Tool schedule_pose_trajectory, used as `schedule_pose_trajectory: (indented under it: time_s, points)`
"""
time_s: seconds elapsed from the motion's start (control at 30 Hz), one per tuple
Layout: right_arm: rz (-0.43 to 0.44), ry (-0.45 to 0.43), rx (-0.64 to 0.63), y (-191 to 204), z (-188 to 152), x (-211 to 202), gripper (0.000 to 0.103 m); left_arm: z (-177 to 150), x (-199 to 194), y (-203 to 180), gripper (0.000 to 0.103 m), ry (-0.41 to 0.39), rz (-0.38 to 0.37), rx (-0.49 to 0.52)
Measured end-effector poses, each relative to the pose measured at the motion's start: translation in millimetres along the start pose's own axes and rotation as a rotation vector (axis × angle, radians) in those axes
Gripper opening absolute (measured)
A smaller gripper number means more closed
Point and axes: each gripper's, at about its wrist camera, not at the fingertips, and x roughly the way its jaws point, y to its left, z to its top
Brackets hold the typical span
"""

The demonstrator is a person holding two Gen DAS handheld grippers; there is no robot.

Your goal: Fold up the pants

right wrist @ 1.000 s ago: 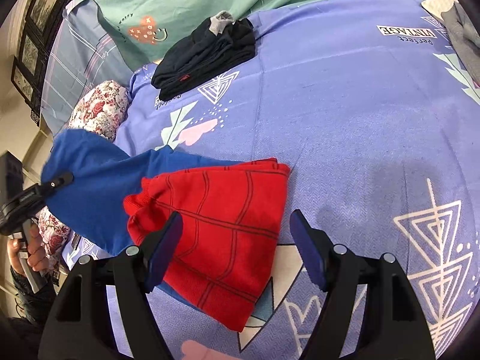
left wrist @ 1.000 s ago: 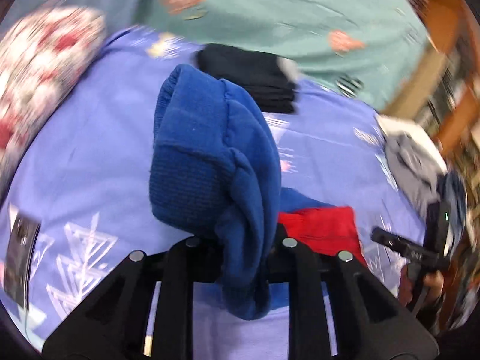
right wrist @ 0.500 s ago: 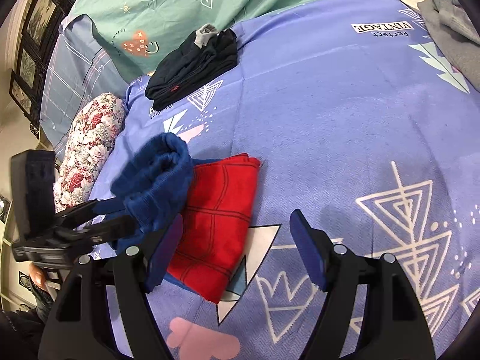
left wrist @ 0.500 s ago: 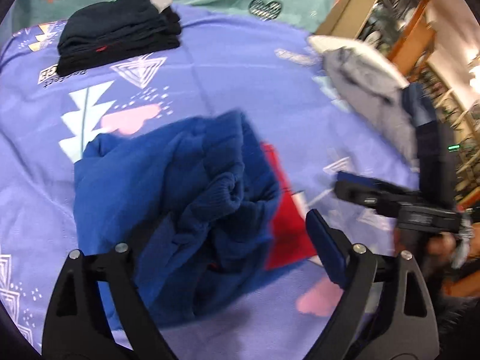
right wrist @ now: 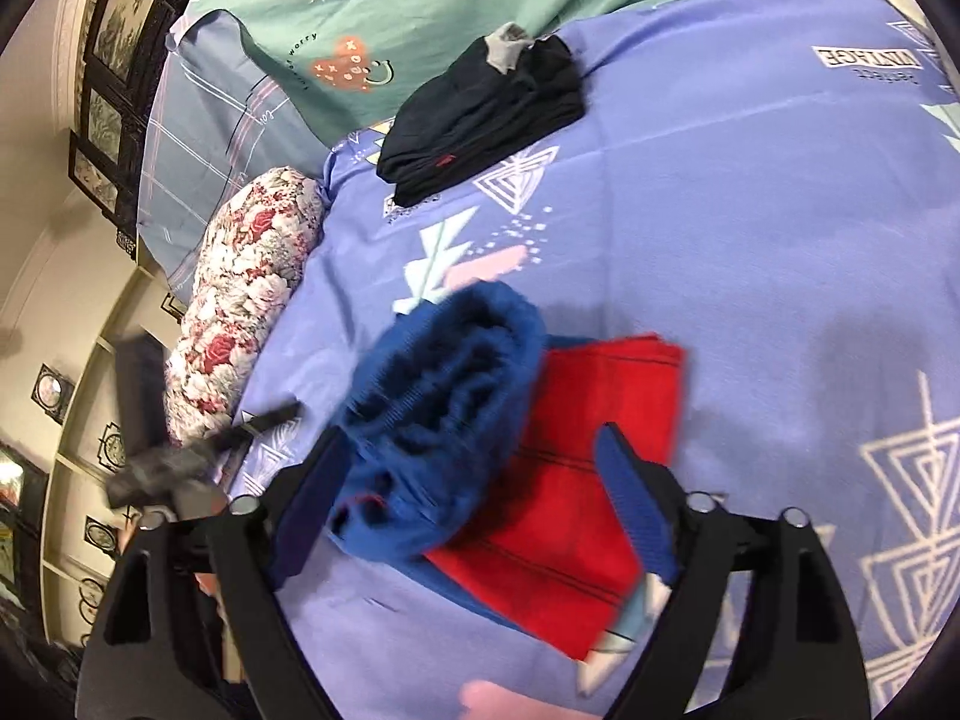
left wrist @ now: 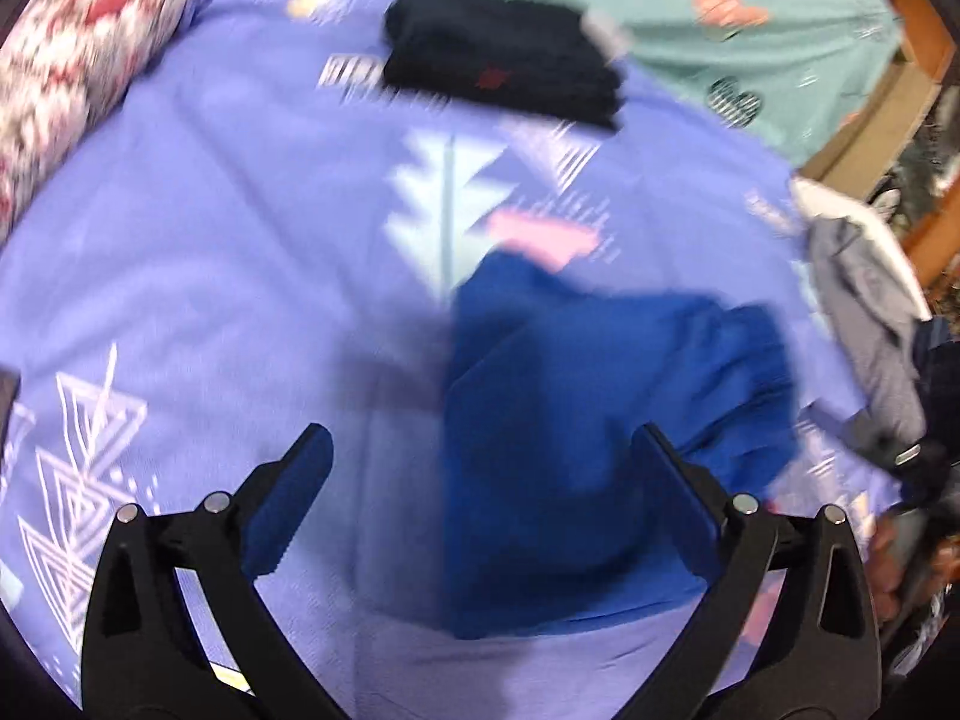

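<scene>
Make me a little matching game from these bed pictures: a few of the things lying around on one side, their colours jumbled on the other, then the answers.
Things:
1. pants
2. folded garment
3. bolster pillow
4. sheet

Colours:
A. floral red and white
B. lavender with white triangle prints
C. blue and red
D. black

Pairs: 1-C, 2-D, 3-A, 4-B

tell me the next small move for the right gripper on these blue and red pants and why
Probably close the right gripper on the bunched blue part of the pants and flatten it over the red part; both grippers are open and the blue fold sits lumpy, not flat.
</scene>
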Motion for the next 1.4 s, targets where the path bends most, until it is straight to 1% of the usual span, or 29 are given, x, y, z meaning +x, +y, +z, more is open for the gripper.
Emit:
schedule_pose_trajectory:
  time_s: [0.03, 0.1, 0.17, 0.23, 0.27, 0.3, 0.33, 0.37, 0.4, 0.43, 0.47, 0.5, 0.53, 0.57, 0.6, 0.67, 0.73, 0.8, 0.83, 0.9, 0.93, 0.97, 1.03, 1.07, 1.1, 1.2, 1.3, 1.37, 1.4]
  points:
    - [-0.015, 0.0, -0.002, 6.6, 3.3, 3.7, 0.086, -2.5, 7.1, 2.3, 0.101, 0.02, 0.001, -0.005]
    - [-0.029, -0.019, -0.037, 19.3, 7.7, 6.0, 0.086, -9.0, 17.8, 5.2, 0.101, 0.051, -0.024, -0.022]
    - [-0.003, -0.027, -0.094, 35.1, 12.3, 10.6, 0.083, -12.1, 20.7, 7.8, 0.101, 0.056, -0.04, -0.033]
    - [-0.004, 0.004, -0.111, 45.4, 15.4, 22.4, 0.074, -15.0, 21.7, 10.8, 0.101, 0.056, -0.047, -0.033]
    - [-0.01, 0.024, -0.114, 47.9, 15.8, 29.1, 0.072, -15.3, 21.5, 12.0, 0.101, 0.057, -0.051, -0.031]
    - [-0.032, 0.054, -0.12, 50.1, 15.8, 39.0, 0.064, -15.5, 20.6, 12.0, 0.101, 0.06, -0.055, -0.028]
    - [-0.069, 0.09, -0.116, 49.9, 14.4, 50.2, 0.061, -16.2, 20.5, 13.7, 0.101, 0.062, -0.059, -0.026]
    - [-0.11, 0.107, -0.115, 48.2, 12.9, 58.9, 0.059, -16.9, 22.0, 12.6, 0.101, 0.065, -0.065, -0.026]
    - [-0.135, 0.108, -0.118, 46.2, 12.4, 63.4, 0.045, -17.5, 21.4, 11.8, 0.101, 0.07, -0.074, -0.026]
    - [-0.157, 0.104, -0.111, 40.2, 11.9, 66.6, 0.034, -18.5, 21.8, 13.9, 0.101, 0.075, -0.084, -0.029]
    - [-0.139, 0.099, -0.092, 34.9, 12.8, 65.9, 0.028, -16.8, 23.4, 14.2, 0.101, 0.077, -0.091, -0.033]
    - [-0.115, 0.092, -0.069, 28.4, 13.2, 62.9, 0.019, -15.9, 24.5, 12.6, 0.101, 0.077, -0.094, -0.035]
    - [-0.083, 0.085, -0.032, 19.7, 15.8, 58.3, 0.015, -15.7, 25.3, 14.4, 0.101, 0.079, -0.101, -0.035]
    - [-0.052, 0.079, -0.007, 14.2, 17.1, 52.8, 0.014, -15.0, 26.0, 14.5, 0.101, 0.081, -0.103, -0.036]
    - [0.002, 0.067, 0.015, 10.4, 19.0, 43.4, 0.013, -14.6, 25.7, 15.8, 0.101, 0.082, -0.105, -0.04]
    - [0.076, 0.046, 0.025, 11.6, 20.0, 27.0, 0.012, -13.4, 22.4, 17.6, 0.101, 0.076, -0.115, -0.042]
    - [0.172, 0.032, 0.029, 16.0, 18.1, 6.6, 0.012, -13.0, 18.8, 18.1, 0.101, 0.067, -0.122, -0.032]
    - [0.225, 0.051, 0.031, 17.0, 15.6, 1.6, 0.012, -13.7, 18.9, 17.0, 0.101, 0.07, -0.112, -0.018]
    - [0.204, 0.08, 0.024, 14.6, 12.1, 4.8, 0.013, -14.2, 20.6, 16.3, 0.101, 0.076, -0.105, -0.011]
    - [0.051, 0.123, 0.033, 4.1, 5.7, 17.3, 0.015, -17.2, 25.5, 15.5, 0.101, 0.094, -0.11, -0.008]
    - [-0.029, 0.161, 0.053, -6.8, 0.8, 27.5, 0.018, -18.6, 27.0, 15.1, 0.101, 0.103, -0.123, -0.013]
    - [-0.05, 0.174, 0.073, -12.3, -1.5, 31.7, 0.024, -19.4, 27.9, 14.5, 0.101, 0.108, -0.126, -0.013]
    - [-0.031, 0.168, 0.122, -22.5, -4.6, 30.8, 0.044, -20.2, 27.9, 12.8, 0.101, 0.103, -0.114, -0.002]
    - [-0.018, 0.164, 0.127, -22.9, -4.5, 27.8, 0.051, -20.9, 27.8, 12.9, 0.101, 0.102, -0.111, 0.001]
    - [-0.012, 0.163, 0.125, -22.1, -4.5, 25.8, 0.061, -20.9, 27.6, 13.1, 0.101, 0.104, -0.112, 0.0]
    - [0.004, 0.171, 0.086, -14.2, -5.9, 24.7, 0.062, -20.8, 27.6, 14.3, 0.101, 0.109, -0.117, -0.007]
    - [0.049, 0.227, 0.027, -0.8, -9.3, 40.5, 0.062, -22.2, 28.5, 13.9, 0.101, 0.106, -0.117, -0.01]
    - [0.02, 0.264, 0.02, -1.6, -13.1, 56.3, 0.062, -22.4, 29.9, 14.4, 0.101, 0.111, -0.116, -0.012]
    - [0.001, 0.272, 0.018, -2.4, -14.5, 64.1, 0.058, -22.6, 29.9, 14.6, 0.101, 0.113, -0.115, -0.013]
